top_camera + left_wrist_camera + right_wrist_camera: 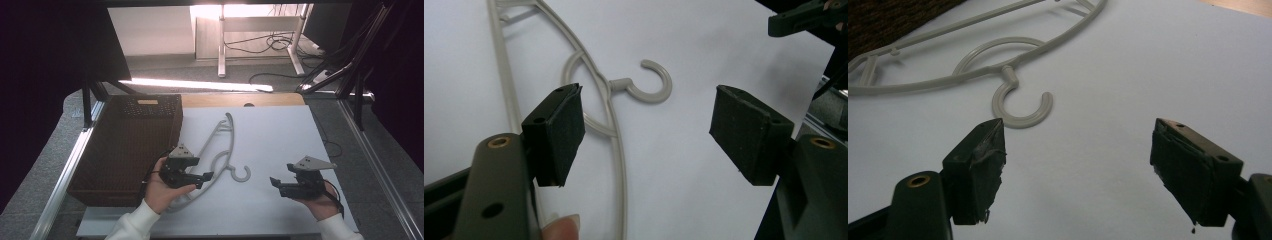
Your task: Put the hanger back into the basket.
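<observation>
Hanger [220,150]: grey plastic, flat on the white table [280,140], near the centre, hook end toward 5 o'clock.
Basket [127,145]: dark woven, at 9 o'clock of the hanger, just beside it.
Left gripper [205,177]: jaws wide apart, empty, over the hanger's lower arm.
Right gripper [275,184]: jaws spread, empty, at 3 o'clock of the hook, apart from it.

We see our left gripper [646,132] with jaws spread wide over the white table [724,45]; the grey hanger [616,150] lies flat, its hook [655,82] at twelve o'clock.
</observation>
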The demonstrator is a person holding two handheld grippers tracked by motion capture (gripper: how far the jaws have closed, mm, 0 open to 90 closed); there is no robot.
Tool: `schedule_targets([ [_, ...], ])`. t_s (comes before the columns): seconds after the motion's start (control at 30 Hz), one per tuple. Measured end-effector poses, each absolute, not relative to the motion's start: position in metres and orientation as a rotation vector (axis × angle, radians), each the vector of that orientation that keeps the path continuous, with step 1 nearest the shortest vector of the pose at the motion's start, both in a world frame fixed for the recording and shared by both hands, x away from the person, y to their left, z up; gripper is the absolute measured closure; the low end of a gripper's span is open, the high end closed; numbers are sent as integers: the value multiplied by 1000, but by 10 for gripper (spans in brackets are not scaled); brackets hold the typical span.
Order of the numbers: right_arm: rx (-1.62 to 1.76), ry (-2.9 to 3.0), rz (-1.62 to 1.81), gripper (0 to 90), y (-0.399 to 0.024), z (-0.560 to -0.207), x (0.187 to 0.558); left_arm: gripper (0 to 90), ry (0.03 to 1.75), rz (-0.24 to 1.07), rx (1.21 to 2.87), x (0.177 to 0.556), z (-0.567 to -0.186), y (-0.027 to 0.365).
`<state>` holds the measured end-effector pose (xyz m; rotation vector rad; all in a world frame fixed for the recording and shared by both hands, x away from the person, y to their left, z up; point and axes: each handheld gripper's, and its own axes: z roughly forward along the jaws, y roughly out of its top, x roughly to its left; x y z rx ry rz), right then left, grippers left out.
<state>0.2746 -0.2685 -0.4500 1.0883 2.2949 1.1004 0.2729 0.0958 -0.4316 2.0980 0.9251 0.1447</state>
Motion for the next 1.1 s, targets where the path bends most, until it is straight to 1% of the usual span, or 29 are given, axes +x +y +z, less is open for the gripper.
schedule_targets([
  [0.33, 1094, 2306, 1090, 224, -268, -453, 275, 334, 959, 89, 2182, 290, -450, 77],
  [0.57, 1096, 2307, 1086, 223, -269, -454, 275, 373, 1003, 76, 2243, 298, -466, 70],
  [0.67, 1095, 2310, 1084, 223, -268, -454, 275, 375, 1010, 53, 2263, 300, -470, 66],
  [0.97, 1088, 2316, 1070, 223, -267, -457, 275, 380, 1029, 62, 2359, 302, -484, 56],
  [1.1, 1086, 2302, 1068, 223, -266, -456, 274, 404, 1049, 71, 2368, 304, -488, 55],
])
